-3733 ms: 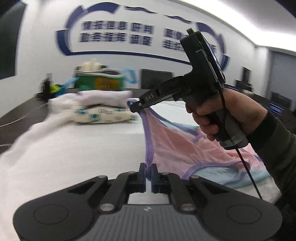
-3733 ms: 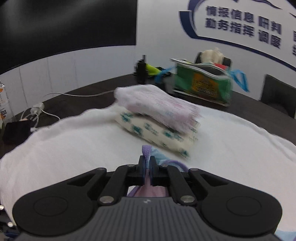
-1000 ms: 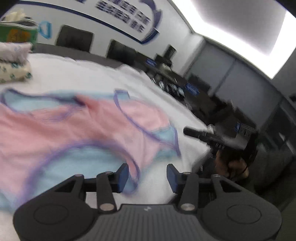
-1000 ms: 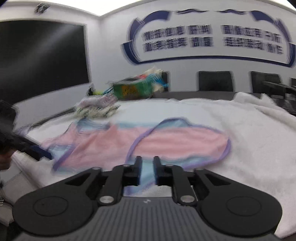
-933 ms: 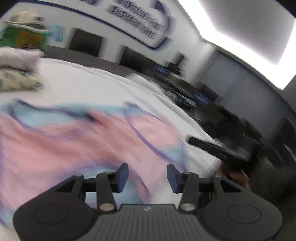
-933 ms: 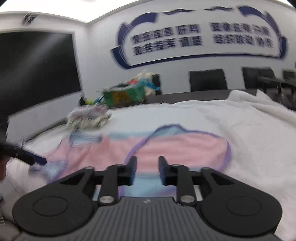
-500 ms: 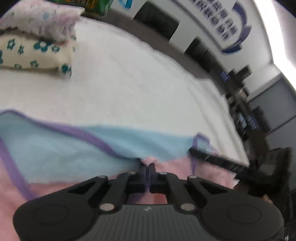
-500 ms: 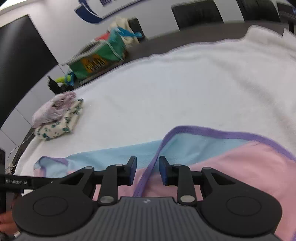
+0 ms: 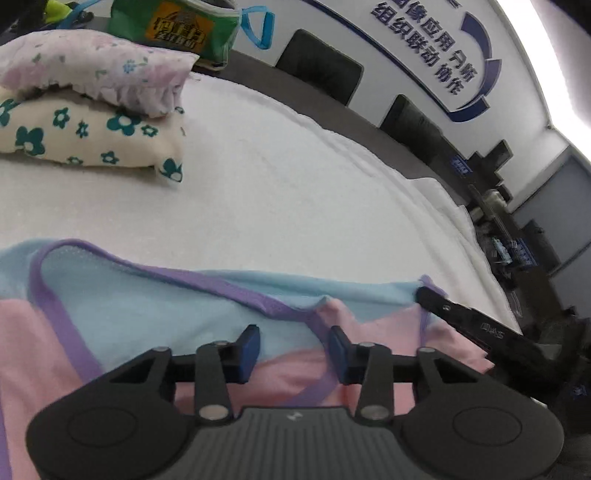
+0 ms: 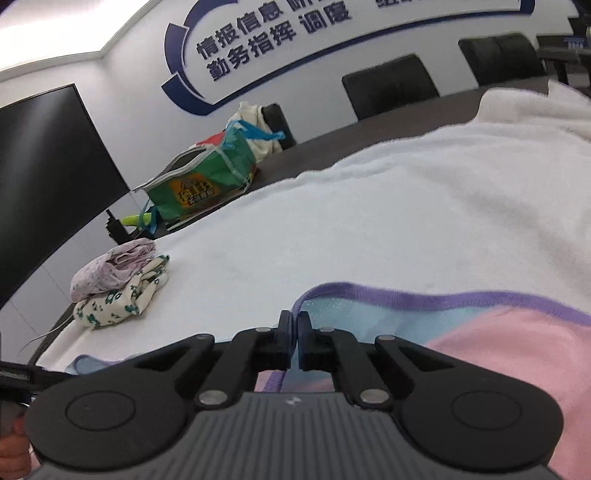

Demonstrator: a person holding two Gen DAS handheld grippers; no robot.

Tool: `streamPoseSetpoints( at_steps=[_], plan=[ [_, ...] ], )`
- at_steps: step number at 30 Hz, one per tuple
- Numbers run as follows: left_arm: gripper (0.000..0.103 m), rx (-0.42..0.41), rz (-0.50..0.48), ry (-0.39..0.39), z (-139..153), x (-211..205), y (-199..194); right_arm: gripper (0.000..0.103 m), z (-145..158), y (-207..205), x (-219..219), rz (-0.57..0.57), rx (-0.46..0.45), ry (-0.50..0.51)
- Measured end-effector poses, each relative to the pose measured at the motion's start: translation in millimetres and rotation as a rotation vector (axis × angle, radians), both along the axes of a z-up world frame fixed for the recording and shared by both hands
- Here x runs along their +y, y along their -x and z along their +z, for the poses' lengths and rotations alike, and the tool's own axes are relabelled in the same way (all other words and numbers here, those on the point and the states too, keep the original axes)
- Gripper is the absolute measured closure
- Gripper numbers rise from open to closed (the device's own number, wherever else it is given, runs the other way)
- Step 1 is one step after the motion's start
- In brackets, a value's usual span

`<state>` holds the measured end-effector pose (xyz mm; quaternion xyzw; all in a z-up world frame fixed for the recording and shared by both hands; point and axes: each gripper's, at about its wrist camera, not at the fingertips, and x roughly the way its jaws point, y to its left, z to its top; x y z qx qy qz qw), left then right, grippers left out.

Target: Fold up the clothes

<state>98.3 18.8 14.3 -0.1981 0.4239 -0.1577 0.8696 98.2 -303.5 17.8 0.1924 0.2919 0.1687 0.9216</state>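
My right tool [image 10: 297,334] has just closed on the purple trim of the pink-and-blue garment [image 9: 155,306], while my left tool [image 9: 293,349] has just been opening and stands part open over the same near hem, its pads astride the fabric but not pressing it. The garment lies flat on the near part of the white-covered surface [image 9: 295,177]. I judge the one-sided hold risks dragging the hem askew; far-side room is open, save the folded stack [image 9: 88,110] far left.

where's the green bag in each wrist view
Left wrist: green bag at the top left, behind the stack of folded clothes.
Right wrist: green bag left of centre in the upper half, on the dark table.
Shared landmark: the folded stack, just nearer than the bag.
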Motion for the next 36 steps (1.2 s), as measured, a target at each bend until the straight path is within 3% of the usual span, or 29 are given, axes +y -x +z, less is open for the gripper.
streamPoseSetpoints(
  at_steps=[3, 4, 9, 10, 12, 13, 15, 17, 20, 24, 26, 27, 28, 33, 36],
  plan=[
    [0.099, -0.026, 0.052, -0.06, 1, -10, -7, 0.1, -2, -1, -1, 0.007, 0.009, -0.006],
    [0.103, -0.044, 0.061, -0.074, 2, -13, -9, 0.1, -1, -2, 0, 0.008, 0.01, -0.001],
    [0.103, -0.136, 0.208, 0.041, -3, 7, -2, 0.1, 0, -3, 4, 0.01, 0.012, 0.01],
    [0.1, -0.149, 0.262, 0.072, -6, 14, 0, 0.1, 0, -3, 4, 0.01, 0.014, 0.007],
    [0.082, -0.123, 0.3, 0.08, -10, 22, 0, 0.1, -1, -4, 5, 0.01, 0.016, 0.007],
    [0.077, -0.086, 0.289, 0.089, -11, 23, 0, 0.1, -1, -4, 5, 0.009, 0.016, 0.008],
    [0.076, -0.046, 0.251, 0.106, -8, 25, 7, 0.1, -1, -3, 5, 0.004, 0.015, 0.009],
    [0.075, -0.056, 0.175, 0.095, -2, 20, 14, 0.1, -1, -3, 5, 0.002, 0.014, 0.008],
    [0.075, -0.101, 0.064, 0.012, 6, -1, 26, 0.1, -1, -3, 5, 0.0, 0.013, 0.01],
    [0.075, -0.173, -0.015, -0.107, 15, -33, 40, 0.1, -1, -3, 5, -0.003, 0.012, 0.012],
    [0.076, -0.155, -0.099, -0.191, 11, -45, 41, 0.1, -1, -3, 5, -0.006, 0.015, 0.007],
    [0.082, -0.148, -0.117, -0.212, 8, -44, 45, 0.1, -1, -3, 5, -0.005, 0.015, 0.009],
    [0.1, -0.141, -0.13, -0.228, 5, -41, 51, 0.1, -1, -3, 5, -0.004, 0.015, 0.01],
    [0.1, -0.183, -0.101, -0.304, 3, -24, 75, 0.1, -1, -3, 10, 0.005, 0.015, 0.041],
    [0.085, -0.145, -0.069, -0.203, 8, -14, 58, 0.1, -1, -3, 13, 0.011, 0.017, 0.065]
  ],
)
